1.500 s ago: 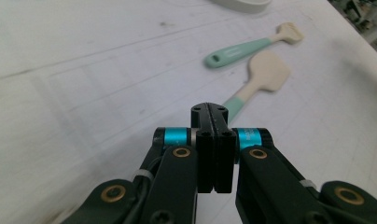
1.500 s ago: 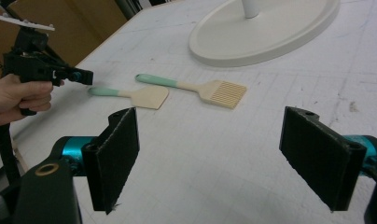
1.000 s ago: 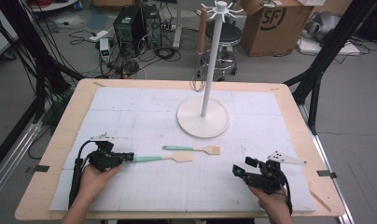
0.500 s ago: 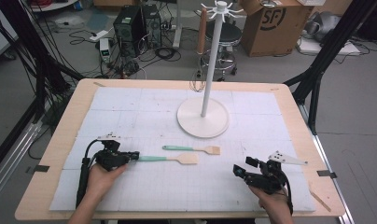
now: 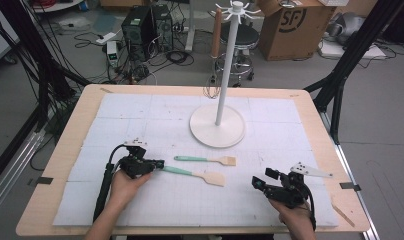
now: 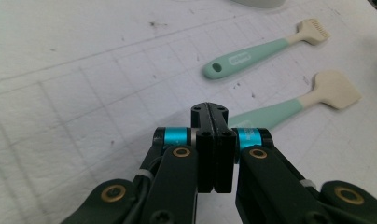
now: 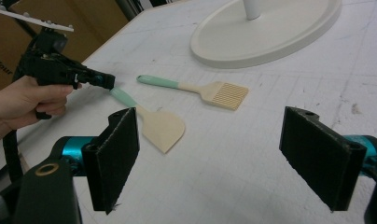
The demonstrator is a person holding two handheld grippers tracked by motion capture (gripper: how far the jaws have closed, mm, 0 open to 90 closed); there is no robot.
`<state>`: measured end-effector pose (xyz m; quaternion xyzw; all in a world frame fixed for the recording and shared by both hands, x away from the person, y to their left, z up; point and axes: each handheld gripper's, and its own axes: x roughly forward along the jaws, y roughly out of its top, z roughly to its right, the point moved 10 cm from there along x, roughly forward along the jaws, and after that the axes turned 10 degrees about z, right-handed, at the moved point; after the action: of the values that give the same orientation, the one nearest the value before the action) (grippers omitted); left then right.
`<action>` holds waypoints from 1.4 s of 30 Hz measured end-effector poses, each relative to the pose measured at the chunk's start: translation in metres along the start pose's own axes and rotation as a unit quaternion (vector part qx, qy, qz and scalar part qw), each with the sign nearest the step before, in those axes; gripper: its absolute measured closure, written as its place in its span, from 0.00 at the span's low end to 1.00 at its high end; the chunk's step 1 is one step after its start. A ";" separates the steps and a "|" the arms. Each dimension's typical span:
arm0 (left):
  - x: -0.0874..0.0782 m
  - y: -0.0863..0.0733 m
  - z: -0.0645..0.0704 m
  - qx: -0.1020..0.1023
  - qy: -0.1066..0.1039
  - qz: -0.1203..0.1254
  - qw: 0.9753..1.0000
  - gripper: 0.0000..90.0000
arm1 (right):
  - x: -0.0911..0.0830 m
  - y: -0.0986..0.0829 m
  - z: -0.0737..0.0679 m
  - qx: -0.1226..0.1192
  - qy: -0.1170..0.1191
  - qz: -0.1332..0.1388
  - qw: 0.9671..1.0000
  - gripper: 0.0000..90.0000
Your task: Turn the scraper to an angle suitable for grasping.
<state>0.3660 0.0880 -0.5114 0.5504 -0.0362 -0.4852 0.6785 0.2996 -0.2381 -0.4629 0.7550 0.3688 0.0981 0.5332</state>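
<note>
High view: left gripper (image 5: 157,164) sits low on the white mat (image 5: 140,112) at the left front of the counter (image 5: 70,150), fingers pointing right, tips at the mint handle end of the spatula (image 5: 195,174). The spatula lies flat, cream blade to the right. Just beyond it, roughly parallel and apart from it, lies the brush (image 5: 206,160), mint handle left, cream bristle head right. White stand base (image 5: 217,126) farther back, centre of mat, pole upright.

Left gripper view: fingers (image 6: 213,140) pressed together, no gap showing between them. The spatula handle runs out from behind the finger tips toward the upper right; whether the handle end is pinched or only lies under the tips cannot be told. Brush beyond it.

Right gripper (image 5: 260,180) rests at the right front of the mat, well apart from both utensils. Right gripper view: its fingers (image 7: 114,154) stand wide apart with nothing between them; spatula blade and brush head lie ahead on the mat.
</note>
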 end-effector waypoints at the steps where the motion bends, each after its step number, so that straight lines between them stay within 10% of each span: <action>1: 0.001 0.000 0.001 -0.003 -0.002 0.001 1.000 1.00 | 0.000 0.000 0.000 0.002 0.000 0.001 1.000 0.21; 36: 0.030 -0.003 0.045 0.004 -0.063 -0.001 0.998 1.00 | 0.001 -0.002 0.001 0.002 -0.002 -0.002 1.000 0.21; 42: 0.019 -0.001 0.056 0.021 -0.090 0.013 0.996 0.71 | -0.001 -0.002 0.003 0.002 -0.003 -0.002 1.000 0.21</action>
<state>0.3428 0.0349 -0.4992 0.5180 -0.1144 -0.5229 0.6672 0.2995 -0.2409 -0.4660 0.7557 0.3687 0.0942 0.5330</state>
